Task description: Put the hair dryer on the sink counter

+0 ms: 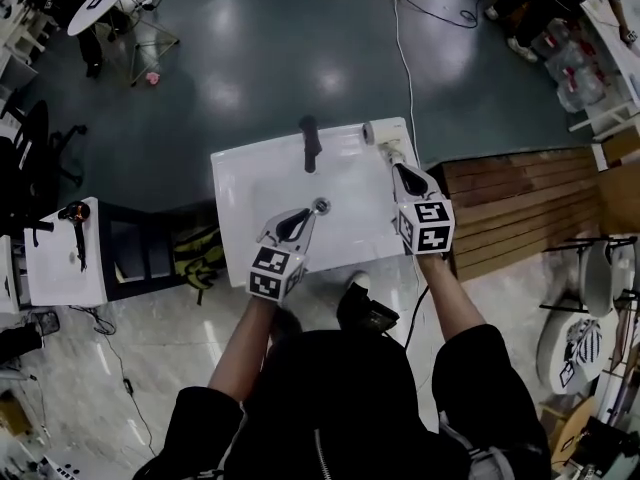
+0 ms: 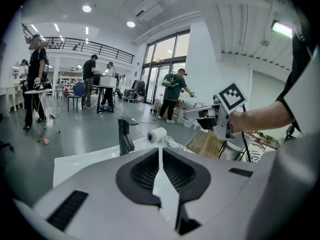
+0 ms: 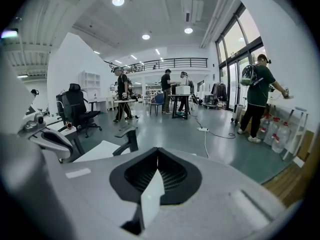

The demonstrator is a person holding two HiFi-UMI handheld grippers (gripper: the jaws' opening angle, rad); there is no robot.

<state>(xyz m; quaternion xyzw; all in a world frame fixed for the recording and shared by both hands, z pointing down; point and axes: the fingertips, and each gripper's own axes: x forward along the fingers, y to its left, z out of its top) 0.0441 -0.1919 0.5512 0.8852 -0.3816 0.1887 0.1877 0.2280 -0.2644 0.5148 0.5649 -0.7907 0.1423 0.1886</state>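
While the person stands at the front of the white sink counter (image 1: 245,183), both grippers are held over it with nothing in them. The left gripper (image 1: 306,214) points toward the drain (image 1: 320,206) near the counter's front edge. In the left gripper view its jaws are pressed together along their length, with nothing between them. The right gripper (image 1: 400,171) is over the counter's right edge. Its own view shows its jaws closed on each other as well, gripping nothing.

The white hair dryer (image 1: 383,134) lies on the counter at the back right corner, to the right of the black faucet (image 1: 311,143). Its round barrel end faces the faucet and its handle runs toward the right gripper. In the left gripper view the right gripper is raised above and to the right of the hair dryer, near it but clear of it.

A second, dark hair dryer (image 1: 75,218) lies on a small white table (image 1: 60,268) well off to the person's left.
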